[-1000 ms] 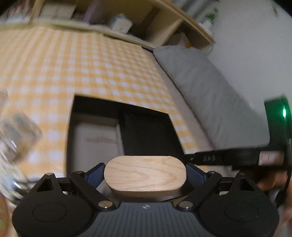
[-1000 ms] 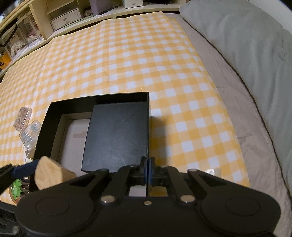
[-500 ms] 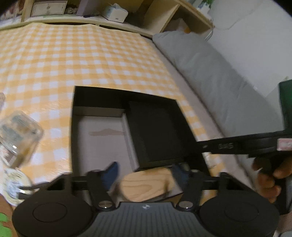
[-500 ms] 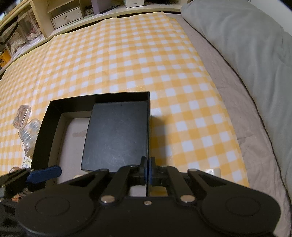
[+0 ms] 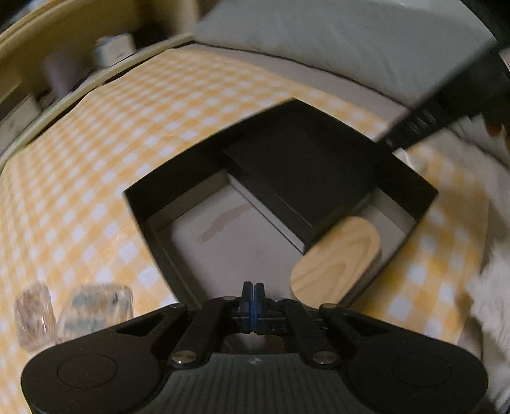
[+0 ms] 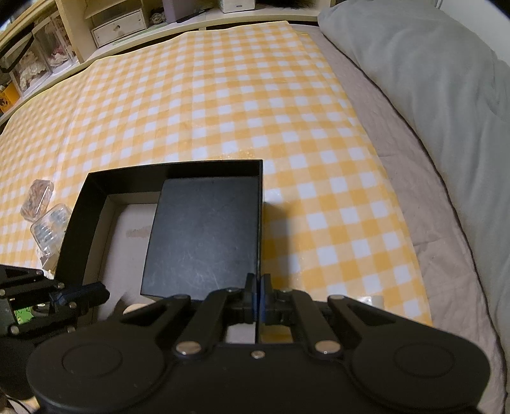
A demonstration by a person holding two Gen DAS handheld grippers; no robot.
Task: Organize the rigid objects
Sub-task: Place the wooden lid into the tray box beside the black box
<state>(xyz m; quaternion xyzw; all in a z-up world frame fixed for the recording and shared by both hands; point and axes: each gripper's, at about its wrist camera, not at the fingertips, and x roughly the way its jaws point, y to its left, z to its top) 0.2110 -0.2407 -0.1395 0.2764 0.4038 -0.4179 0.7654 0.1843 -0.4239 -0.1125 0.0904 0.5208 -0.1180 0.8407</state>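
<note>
An open black box [image 5: 137,203] with a pale floor lies on the yellow checked cloth; it also shows in the right wrist view [image 6: 92,203]. A flat black case [image 5: 302,172] lies inside it, also in the right wrist view [image 6: 204,235]. A rounded wooden block [image 5: 338,258] rests in the box beside the case. My left gripper [image 5: 252,299] is shut and empty just above the box's near edge. My right gripper [image 6: 257,296] is shut on the box's right wall.
Two small clear plastic cases [image 6: 44,210] lie on the cloth left of the box, blurred in the left wrist view [image 5: 76,312]. A grey pillow [image 6: 430,82] lies along the right. Shelves [image 6: 95,25] stand at the back.
My left gripper let go of the wooden block, which now lies in the box, then closed empty and swung round. My right gripper has held still on the box wall.
</note>
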